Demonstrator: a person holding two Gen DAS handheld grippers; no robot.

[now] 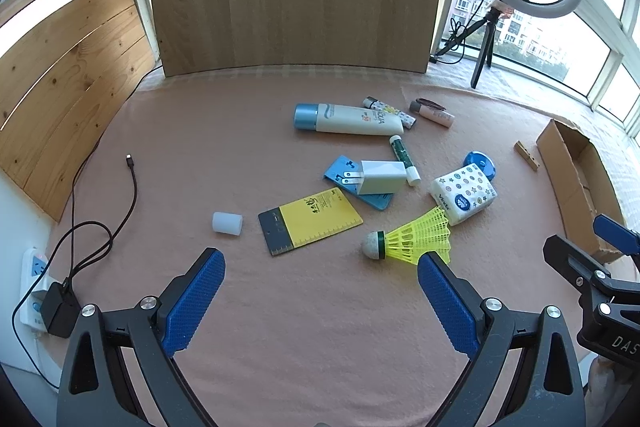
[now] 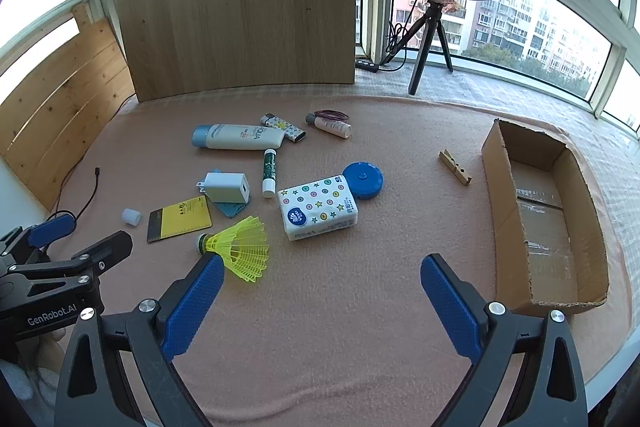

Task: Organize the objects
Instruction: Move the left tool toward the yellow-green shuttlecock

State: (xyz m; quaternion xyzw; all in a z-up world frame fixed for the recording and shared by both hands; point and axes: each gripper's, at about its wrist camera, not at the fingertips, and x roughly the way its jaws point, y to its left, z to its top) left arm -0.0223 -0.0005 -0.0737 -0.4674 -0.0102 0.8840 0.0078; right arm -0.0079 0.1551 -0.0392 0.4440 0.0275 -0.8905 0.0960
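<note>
Both tongs hang spread wide over the pink cloth (image 2: 360,327), nothing between their blue pads: the left gripper (image 1: 321,261) sits above the near left part of the spread, the right gripper (image 2: 322,265) beside it to the right, each showing at the edge of the other's view. Largest on the cloth is the open cardboard box (image 2: 500,219), lying at the far right with its long side running away from the camera. Next comes the white sunscreen tube (image 2: 238,137) with a blue cap, lying flat toward the back, a patterned lighter (image 2: 283,127) just behind its crimped end. A tissue pack (image 2: 318,213) with stars and dots lies mid-cloth, touching a round blue tape measure (image 2: 363,181) at its far corner. A yellow shuttlecock (image 2: 240,247) lies on its side just ahead of the right gripper's left pad. A yellow-and-black card (image 2: 180,219) lies left of it, and a white charger plug (image 2: 226,187) rests on a blue card. A glue stick (image 2: 269,173) lies between plug and tissue pack. A wooden clothespin (image 2: 455,167) lies near the box, and a small white cap (image 2: 131,217) sits left of the yellow card.
</note>
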